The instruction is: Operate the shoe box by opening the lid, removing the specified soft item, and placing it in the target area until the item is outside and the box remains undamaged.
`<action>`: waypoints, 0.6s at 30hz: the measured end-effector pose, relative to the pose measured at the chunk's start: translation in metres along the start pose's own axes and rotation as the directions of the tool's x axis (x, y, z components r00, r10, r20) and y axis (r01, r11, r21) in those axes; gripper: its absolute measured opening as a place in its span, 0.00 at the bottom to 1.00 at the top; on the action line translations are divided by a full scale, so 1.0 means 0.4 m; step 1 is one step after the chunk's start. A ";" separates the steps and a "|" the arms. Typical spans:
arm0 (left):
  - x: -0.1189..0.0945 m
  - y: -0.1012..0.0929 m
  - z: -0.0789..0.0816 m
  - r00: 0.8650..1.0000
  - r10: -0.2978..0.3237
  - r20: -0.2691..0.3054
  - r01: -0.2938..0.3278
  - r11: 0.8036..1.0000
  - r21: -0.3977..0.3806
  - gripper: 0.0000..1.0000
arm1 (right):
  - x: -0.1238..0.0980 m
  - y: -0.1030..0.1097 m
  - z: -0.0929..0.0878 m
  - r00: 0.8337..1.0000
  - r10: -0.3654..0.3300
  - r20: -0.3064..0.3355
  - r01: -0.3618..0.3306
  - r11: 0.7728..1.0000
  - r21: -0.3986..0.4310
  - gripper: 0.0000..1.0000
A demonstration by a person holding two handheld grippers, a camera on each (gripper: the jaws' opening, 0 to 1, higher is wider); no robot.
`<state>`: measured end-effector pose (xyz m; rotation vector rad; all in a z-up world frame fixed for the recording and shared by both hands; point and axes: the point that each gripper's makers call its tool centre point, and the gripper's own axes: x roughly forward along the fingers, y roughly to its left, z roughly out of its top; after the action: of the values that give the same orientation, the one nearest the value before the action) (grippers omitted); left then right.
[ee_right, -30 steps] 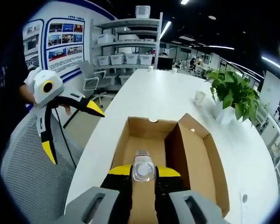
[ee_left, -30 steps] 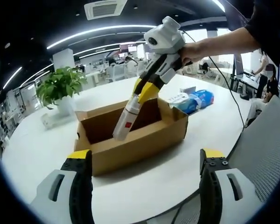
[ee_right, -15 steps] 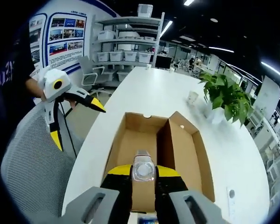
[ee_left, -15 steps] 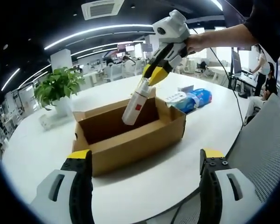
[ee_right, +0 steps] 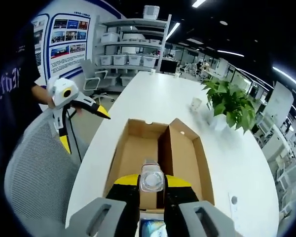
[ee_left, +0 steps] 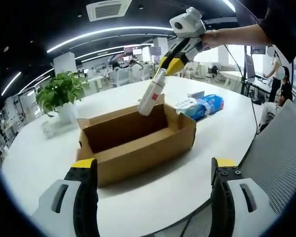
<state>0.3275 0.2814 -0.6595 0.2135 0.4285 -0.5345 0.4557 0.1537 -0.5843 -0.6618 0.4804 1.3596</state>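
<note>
Over the last second the right gripper (ee_left: 171, 63) has lifted the white tube (ee_left: 151, 97) up out of the shoe box (ee_left: 133, 143) — a second ago its lower end was still down inside, and now it hangs clear above the box's far wall, jaws clenched on its upper end. In the right gripper view the tube's cap (ee_right: 152, 178) sits between the yellow-tipped jaws, with the open box (ee_right: 180, 163) below. So the removal looks done (the lid is folded open, and the cardboard seems unharmed); what remains, I judge, is carrying the tube to the target area and setting it down.

The left gripper (ee_left: 155, 192) hangs released, jaws wide apart, off the desk's near edge.

The box rests mid-desk on a long white desk (ee_left: 39, 153). A potted plant (ee_left: 63, 96) stands towards the far left edge, blue-and-white packets (ee_left: 202, 106) lie just beyond the box's right end, and a mesh chair (ee_left: 281, 153) sits at the near right — an open-plan office behind.
</note>
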 end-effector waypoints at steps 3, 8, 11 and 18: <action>-0.001 0.001 0.002 1.000 0.003 0.004 -0.003 1.000 -0.003 0.95 | -0.018 -0.010 -0.004 1.000 -0.008 -0.006 0.008 1.000 -0.006 0.12; -0.002 -0.001 0.002 1.000 0.002 0.008 -0.002 1.000 -0.008 0.95 | -0.052 -0.047 -0.023 0.999 -0.038 -0.021 0.038 0.999 -0.010 0.12; -0.003 -0.001 0.004 1.000 0.003 0.011 -0.003 1.000 -0.010 0.95 | -0.072 -0.067 -0.033 0.998 -0.056 -0.031 0.056 0.998 -0.008 0.12; -0.004 -0.002 0.005 1.000 0.003 0.012 -0.003 1.000 -0.017 0.96 | -0.110 -0.101 -0.062 0.995 -0.086 -0.059 0.086 0.996 -0.008 0.12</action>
<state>0.3266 0.2810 -0.6572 0.1950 0.4210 -0.5289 0.4900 0.1017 -0.5670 -0.7211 0.4905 1.2633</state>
